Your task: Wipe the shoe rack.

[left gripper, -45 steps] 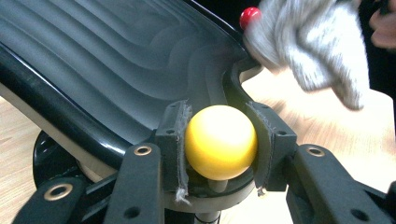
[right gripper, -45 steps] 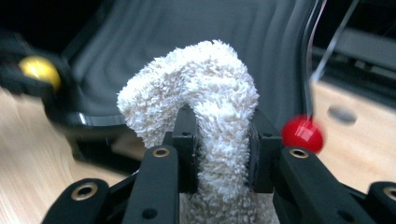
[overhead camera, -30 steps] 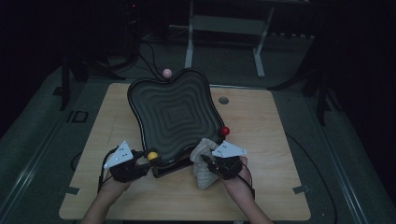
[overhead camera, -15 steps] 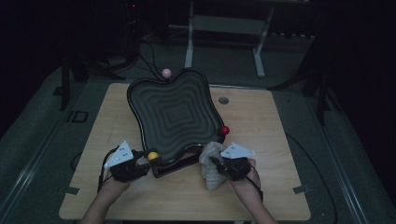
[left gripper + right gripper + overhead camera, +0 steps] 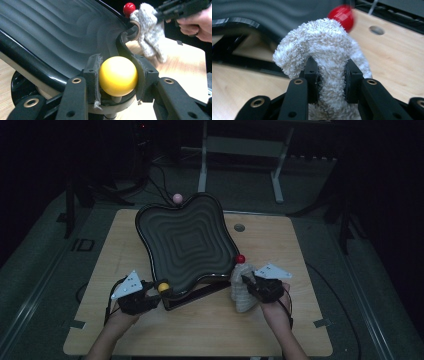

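Note:
A large black wavy tray (image 5: 187,242) with rippled rings stands tilted on the wooden table (image 5: 280,240). It has ball knobs at its corners: yellow (image 5: 163,287), red (image 5: 240,258) and pink (image 5: 177,198). My left gripper (image 5: 150,292) is shut on the yellow knob (image 5: 118,75), its pads (image 5: 93,75) pressing both sides. My right gripper (image 5: 247,285) is shut on a fluffy white-grey cloth (image 5: 242,287) and holds it against the tray's rim just below the red knob. In the right gripper view the cloth (image 5: 324,50) bulges between the jaws, with the red knob (image 5: 342,13) blurred behind it.
A round grommet hole (image 5: 239,227) sits in the table behind the tray on the right. Beyond the table's far edge stand a metal frame (image 5: 240,150) and cables on a dark floor. Bare wood lies in front of and to the right of the tray.
My right gripper has carried the cloth to the right along the tray's near edge, up to the corner under the red knob. The left gripper and the tray have stayed put.

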A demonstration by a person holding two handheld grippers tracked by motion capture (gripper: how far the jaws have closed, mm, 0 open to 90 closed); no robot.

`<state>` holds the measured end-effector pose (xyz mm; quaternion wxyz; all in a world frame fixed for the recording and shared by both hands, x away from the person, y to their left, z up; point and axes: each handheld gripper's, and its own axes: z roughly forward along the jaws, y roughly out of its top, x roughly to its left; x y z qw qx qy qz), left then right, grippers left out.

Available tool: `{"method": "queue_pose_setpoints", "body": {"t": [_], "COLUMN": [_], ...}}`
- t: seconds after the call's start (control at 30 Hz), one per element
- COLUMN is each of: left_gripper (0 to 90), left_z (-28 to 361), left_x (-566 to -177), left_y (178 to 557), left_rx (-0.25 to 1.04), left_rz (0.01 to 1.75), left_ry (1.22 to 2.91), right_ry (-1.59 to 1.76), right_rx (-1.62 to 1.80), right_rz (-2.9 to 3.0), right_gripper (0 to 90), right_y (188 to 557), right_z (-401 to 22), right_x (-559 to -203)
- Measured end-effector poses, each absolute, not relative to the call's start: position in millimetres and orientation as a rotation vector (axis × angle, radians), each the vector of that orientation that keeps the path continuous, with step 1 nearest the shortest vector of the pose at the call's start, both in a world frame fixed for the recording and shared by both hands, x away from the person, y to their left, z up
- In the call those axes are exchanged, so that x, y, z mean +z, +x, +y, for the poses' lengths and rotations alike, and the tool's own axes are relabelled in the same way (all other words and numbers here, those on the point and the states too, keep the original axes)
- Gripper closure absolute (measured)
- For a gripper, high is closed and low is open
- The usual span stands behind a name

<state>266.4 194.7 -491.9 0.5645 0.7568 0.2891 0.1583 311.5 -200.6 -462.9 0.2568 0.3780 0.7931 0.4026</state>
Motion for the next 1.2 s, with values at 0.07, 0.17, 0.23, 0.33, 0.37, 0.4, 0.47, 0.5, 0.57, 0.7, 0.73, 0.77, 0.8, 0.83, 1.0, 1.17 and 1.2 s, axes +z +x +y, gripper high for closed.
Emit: {"method": "queue_pose_setpoints", "body": {"t": [0.07,0.17,0.23,0.33,0.37,0.4,0.47,0.5,0.57,0.7,0.73,0.77,0.8,0.83,1.0,1.17,1.2], "left_gripper": [60.4,60.5,60.4,60.4,60.4,60.4,60.4,60.4,60.4,60.4,60.4,60.4,60.4,60.4,60.4,60.4,60.4], "left_z": [195,195,195,195,195,195,196,196,196,195,195,195,196,196,197,196,196], "left_x": [-492,-492,-492,-491,-491,-491,-491,-491,-491,-489,-489,-489,-489,-490,-491,-491,-491], "left_y": [267,267,267,268,268,268,269,269,269,269,269,269,269,270,270,269,269], "left_rx": [0.37,0.369,0.366,0.358,0.355,0.355,0.351,0.35,0.348,0.345,0.344,0.344,0.343,0.339,0.34,0.339,0.339], "left_rz": [0.678,0.679,0.677,0.67,0.671,0.671,0.669,0.668,0.669,0.67,0.671,0.668,0.666,0.663,0.66,0.659,0.66], "left_ry": [1.783,1.78,1.783,1.79,1.789,1.789,1.789,1.793,1.795,1.808,1.806,1.808,1.807,1.801,1.796,1.793,1.789], "right_ry": [1.023,1.037,1.065,1.064,1.06,1.06,1.06,1.059,1.066,1.083,1.078,1.073,1.062,1.05,1.031,1.064,1.047], "right_rx": [1.06,1.019,1.022,1.041,1.053,1.053,1.052,1.043,1.012,1.017,1.032,1.06,1.086,1.099,1.075,1.051,1.048], "right_rz": [2.168,2.205,2.224,2.175,2.152,2.152,2.14,2.149,2.187,2.232,2.222,2.202,2.182,2.166,2.177,2.26,2.269], "right_gripper": [70.2,70.3,70.2,70.2,70.2,70.2,70.2,70.3,70.3,70.3,70.3,70.3,70.3,70.2,70.5,70.5,70.5], "right_y": [314,315,318,319,319,319,321,321,321,319,318,316,314,313,314,314,312], "right_z": [-197,-193,-197,-203,-205,-205,-203,-201,-196,-197,-199,-201,-203,-203,-194,-190,-188], "right_x": [-471,-489,-493,-479,-473,-473,-472,-476,-492,-500,-495,-488,-480,-474,-478,-501,-500]}}
